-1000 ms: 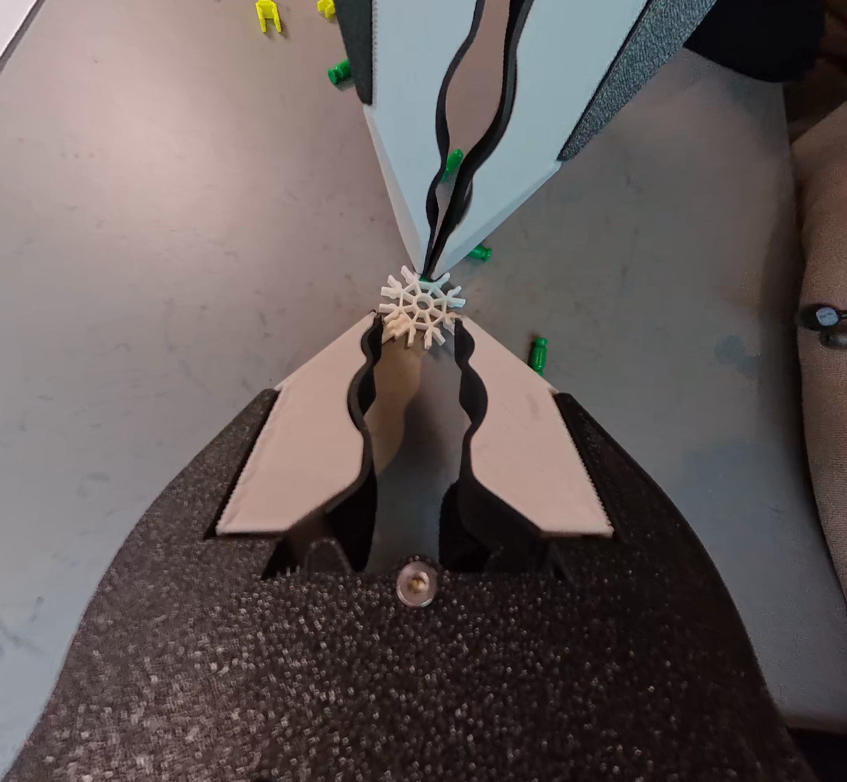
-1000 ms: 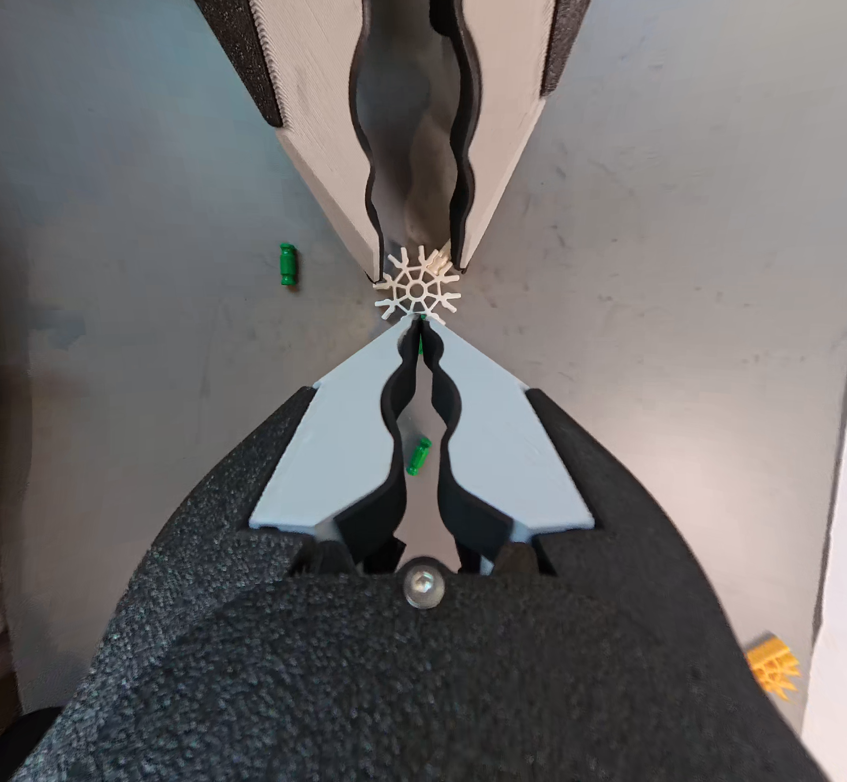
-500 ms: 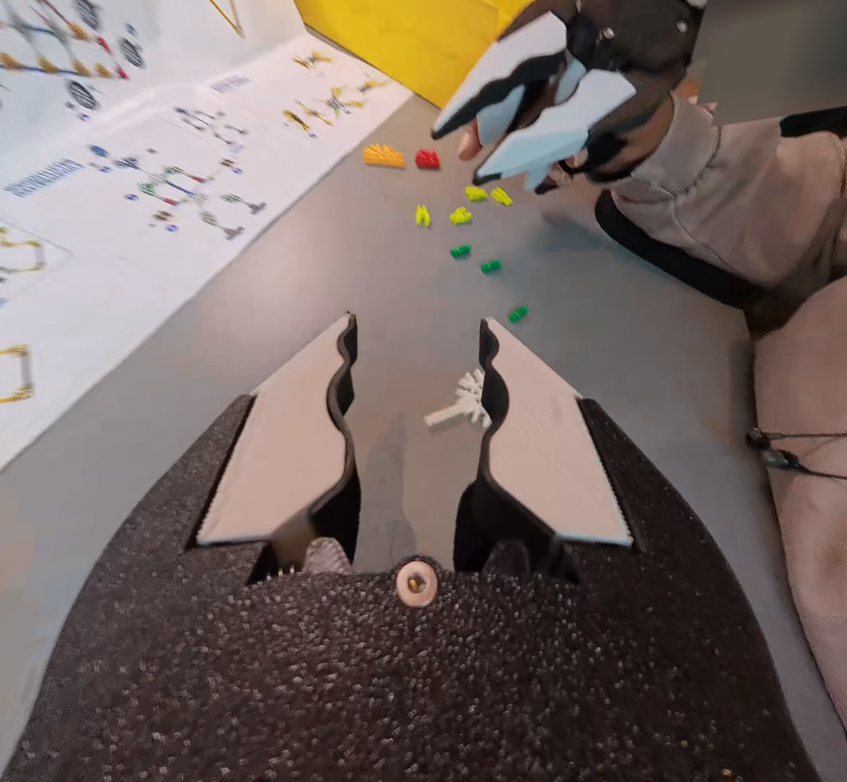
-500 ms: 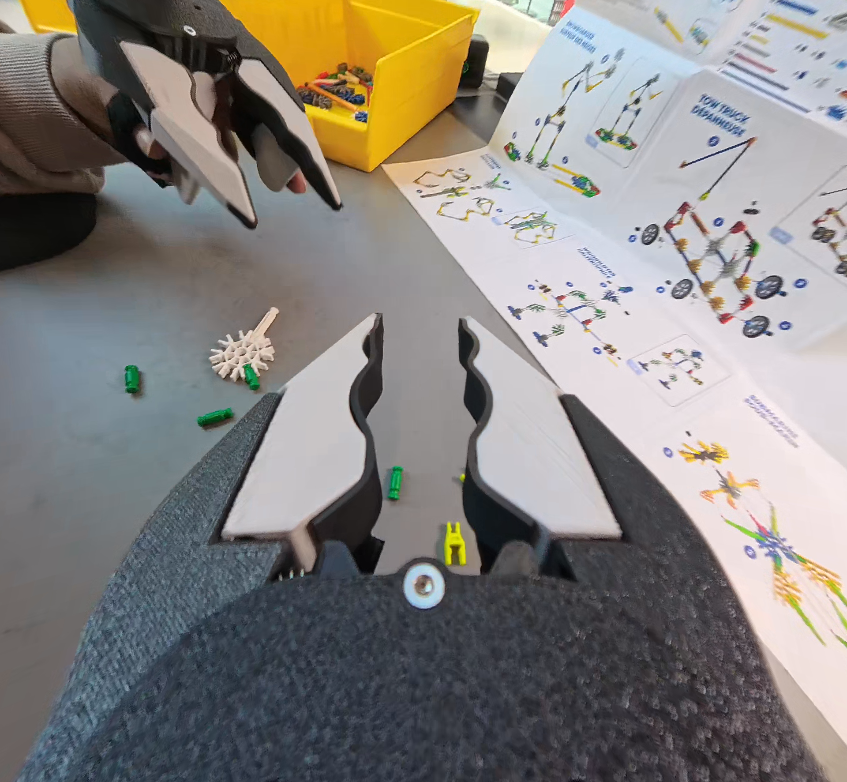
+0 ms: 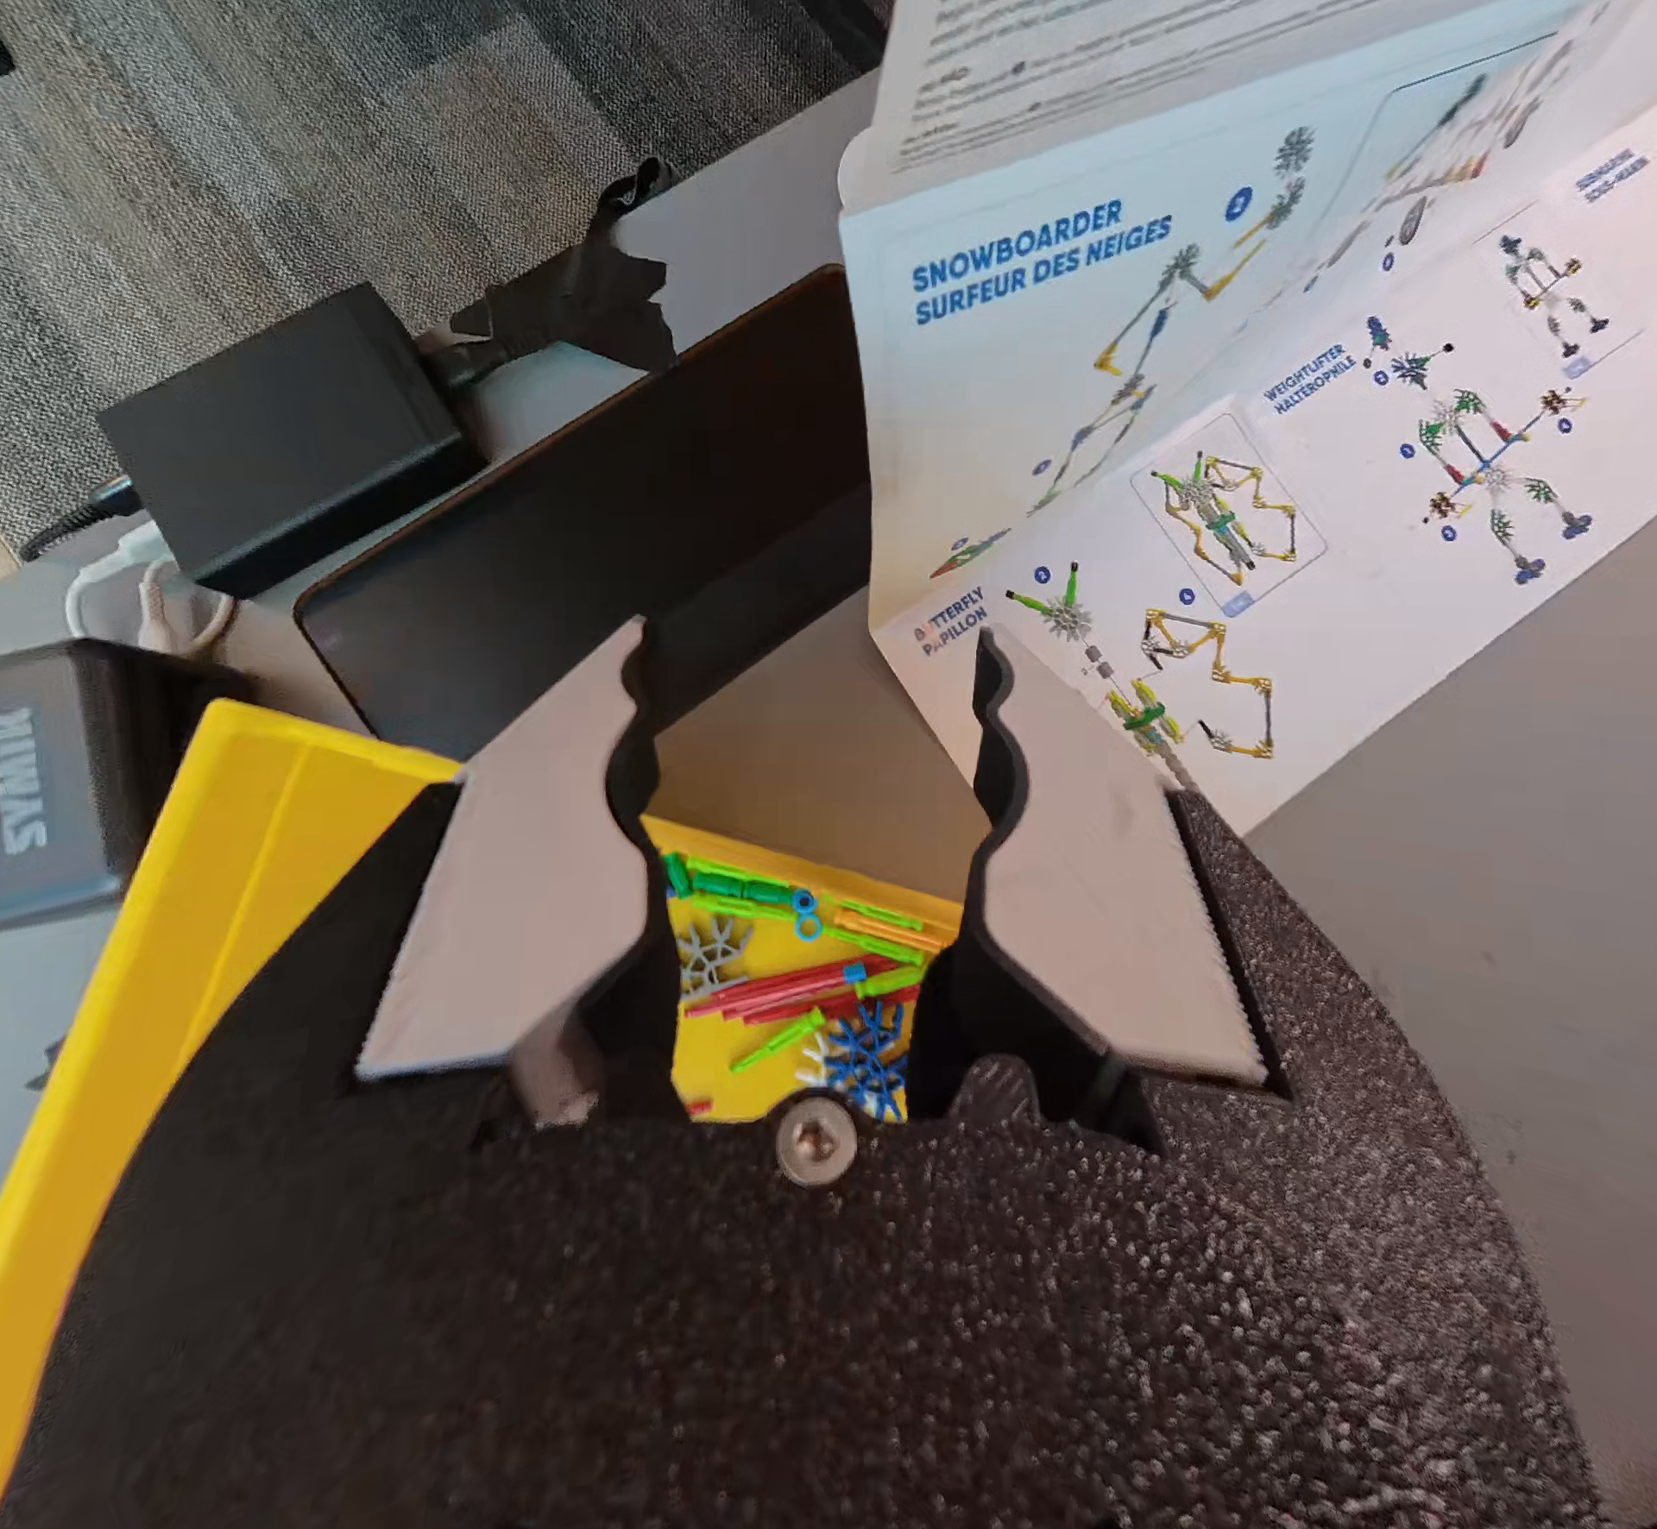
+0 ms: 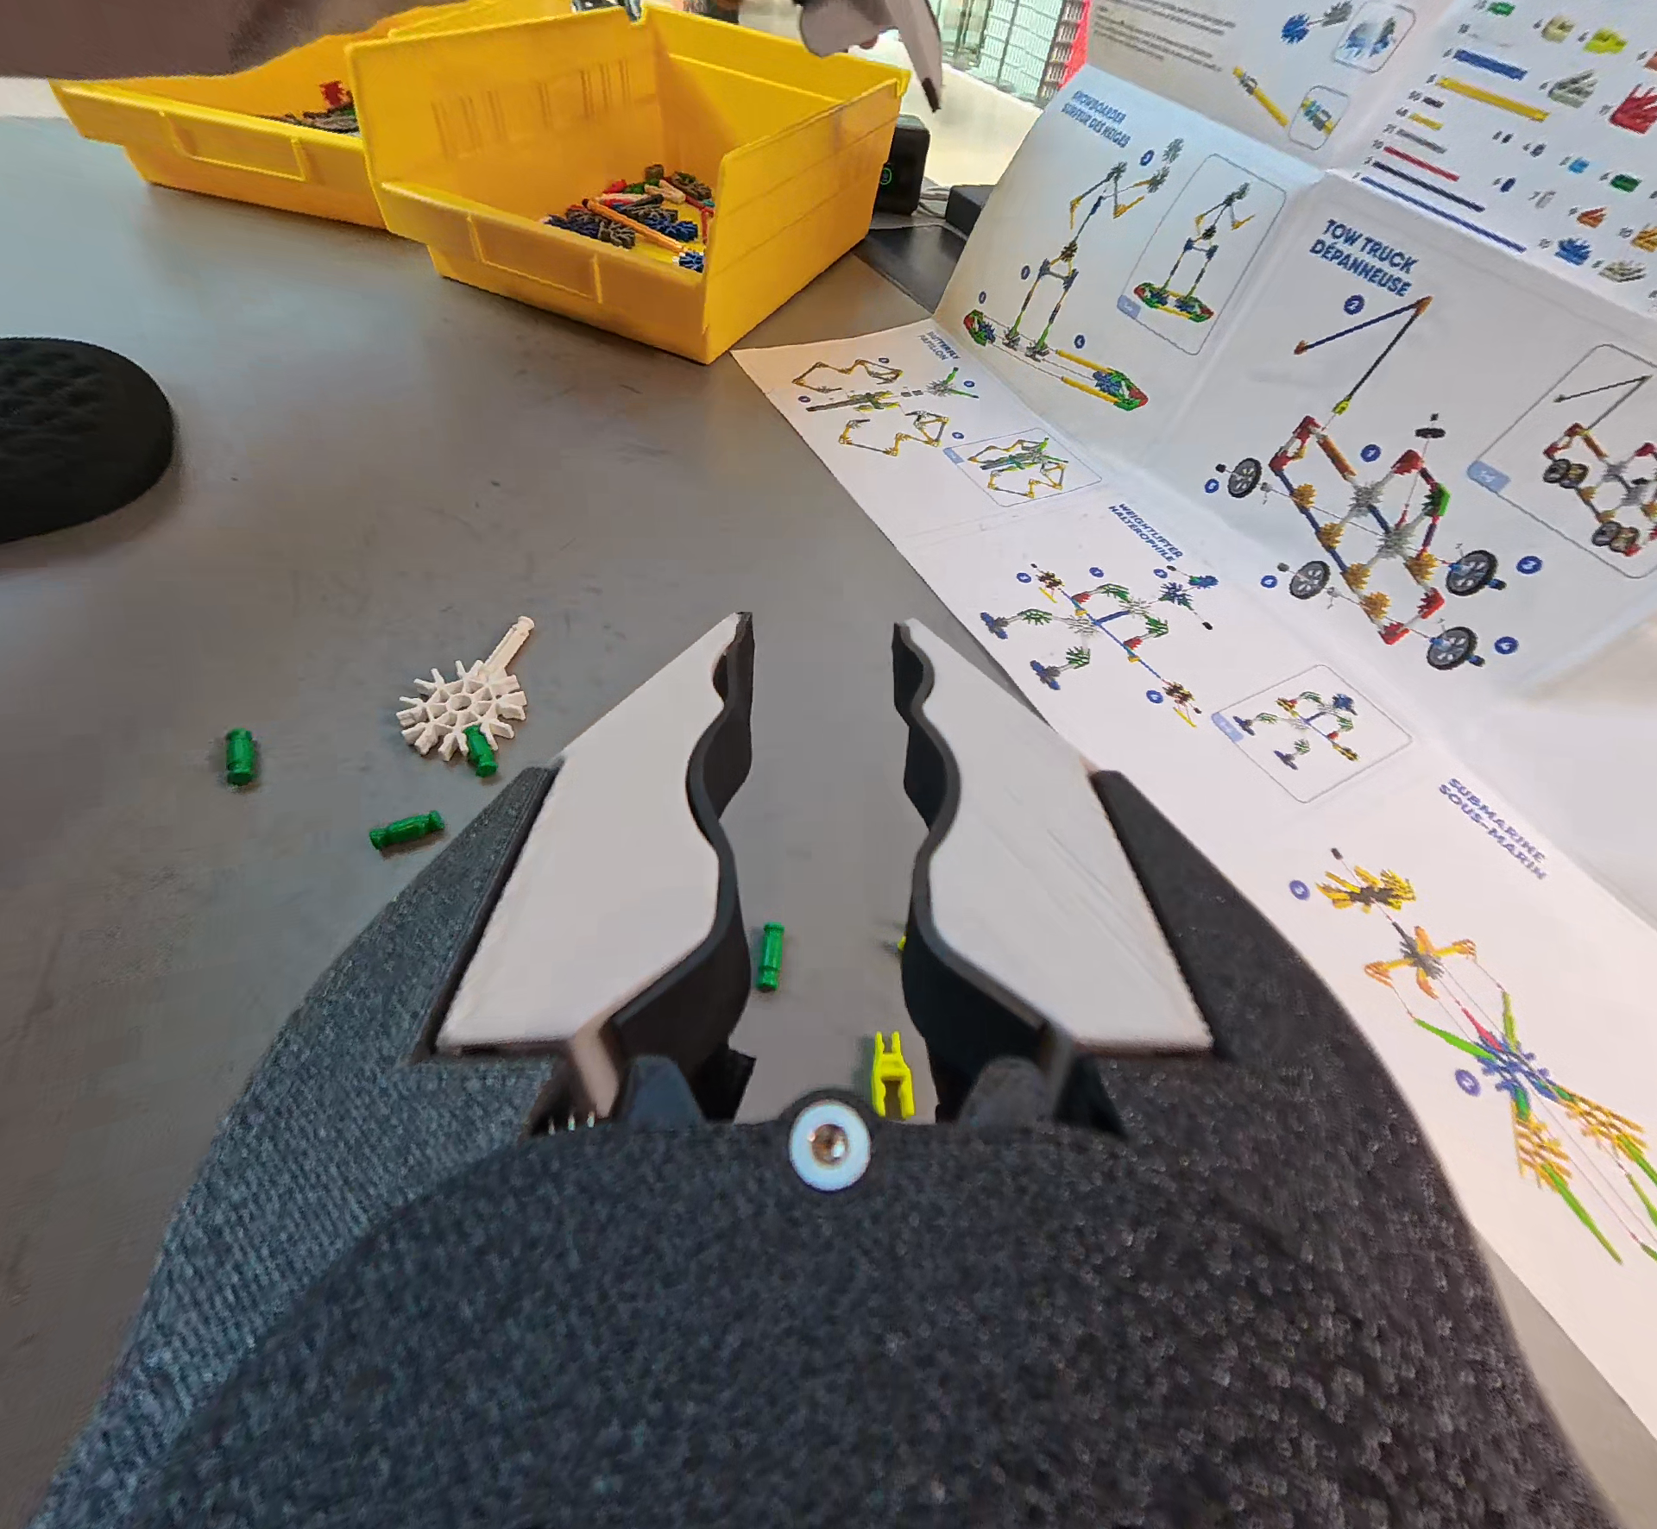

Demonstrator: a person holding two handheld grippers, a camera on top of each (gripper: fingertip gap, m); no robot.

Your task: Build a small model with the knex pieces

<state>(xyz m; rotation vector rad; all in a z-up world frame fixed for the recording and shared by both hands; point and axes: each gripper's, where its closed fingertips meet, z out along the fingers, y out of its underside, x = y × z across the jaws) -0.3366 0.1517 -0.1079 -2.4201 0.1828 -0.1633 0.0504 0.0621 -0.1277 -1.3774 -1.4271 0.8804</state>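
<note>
The left gripper (image 5: 811,634) hangs with its jaws spread wide and nothing between them. Below the gap sits a yellow bin (image 5: 251,805) holding green, red and orange rods (image 5: 807,984) and a blue snowflake connector (image 5: 865,1065). Beyond the right jaw stands a folded instruction sheet (image 5: 1255,320); beyond the left, a black adapter (image 5: 269,428).

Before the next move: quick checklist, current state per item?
1. Left hand-held gripper open and empty: ok.
2. Left hand-held gripper over the yellow bin of rods and connectors: ok.
3. Right hand-held gripper open and empty: ok.
4. White snowflake connector flat on the grey table, white rod and one green piece attached, ungripped: ok.
5. Loose green pieces apart from the connector: ok.
6. Which bin part lies under the left fingertips: cannot tell.
</note>
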